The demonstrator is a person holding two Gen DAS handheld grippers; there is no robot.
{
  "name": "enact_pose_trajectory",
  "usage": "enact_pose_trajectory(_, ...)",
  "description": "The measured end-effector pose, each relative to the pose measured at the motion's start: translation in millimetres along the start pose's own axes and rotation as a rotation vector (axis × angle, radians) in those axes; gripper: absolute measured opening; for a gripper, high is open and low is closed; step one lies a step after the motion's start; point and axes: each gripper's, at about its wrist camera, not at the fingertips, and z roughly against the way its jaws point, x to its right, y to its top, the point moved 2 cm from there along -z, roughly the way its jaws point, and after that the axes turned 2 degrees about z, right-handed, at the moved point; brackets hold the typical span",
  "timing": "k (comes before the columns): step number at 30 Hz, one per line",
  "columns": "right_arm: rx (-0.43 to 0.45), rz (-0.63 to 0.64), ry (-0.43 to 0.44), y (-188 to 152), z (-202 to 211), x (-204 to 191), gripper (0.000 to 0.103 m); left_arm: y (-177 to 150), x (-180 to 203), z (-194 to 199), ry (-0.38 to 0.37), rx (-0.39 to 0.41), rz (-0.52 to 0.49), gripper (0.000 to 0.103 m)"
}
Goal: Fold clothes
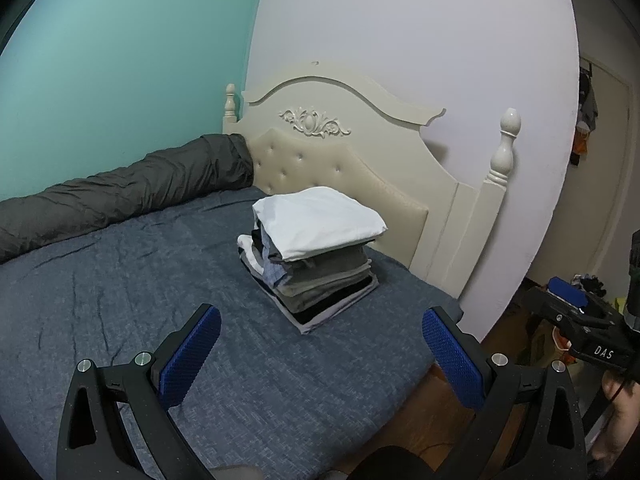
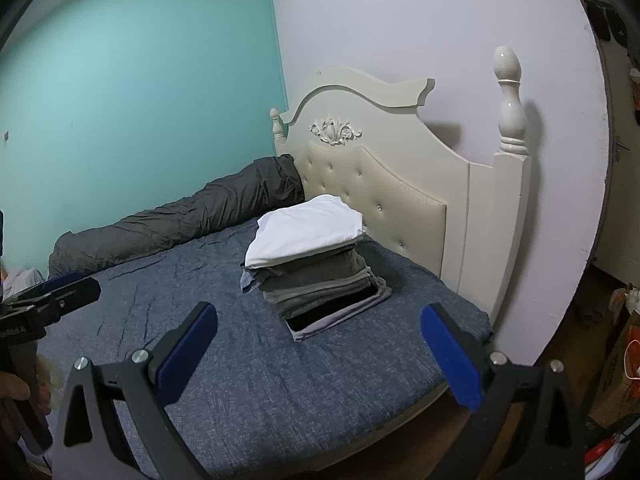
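Two grippers up, both empty, jaws spread wide over the bed (image 1: 100,280). Left to right: dark grey rolled duvet (image 1: 120,188) lies along the teal wall on the bed's far side. Left gripper (image 1: 320,354) hovers above the blue sheet at the near edge, nothing between its blue pads (image 1: 192,360). Stack of folded clothes (image 1: 316,256) sits on the bed near the cream headboard (image 1: 360,148), apart from both grippers; white garment (image 1: 320,220) on top, grey and dark layers under it, a light grey piece at the bottom. Stack leans a bit, loose edges stick out on its left side. Right gripper (image 2: 318,352) also hovers short of the stack, pads wide apart, holding nothing.
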Motion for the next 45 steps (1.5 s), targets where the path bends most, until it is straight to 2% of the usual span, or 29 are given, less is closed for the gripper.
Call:
enact_pose_trajectory(25,0.02,-0.02,-0.024,-21,19,-4,0.103,-27,13,6,0.008,-0.023,-0.009,0.103)
enact_pose_trajectory(45,-0.015,-0.013,-0.02,-39,14,-12,0.103,-33,13,13,0.015,-0.016,-0.008,0.103)
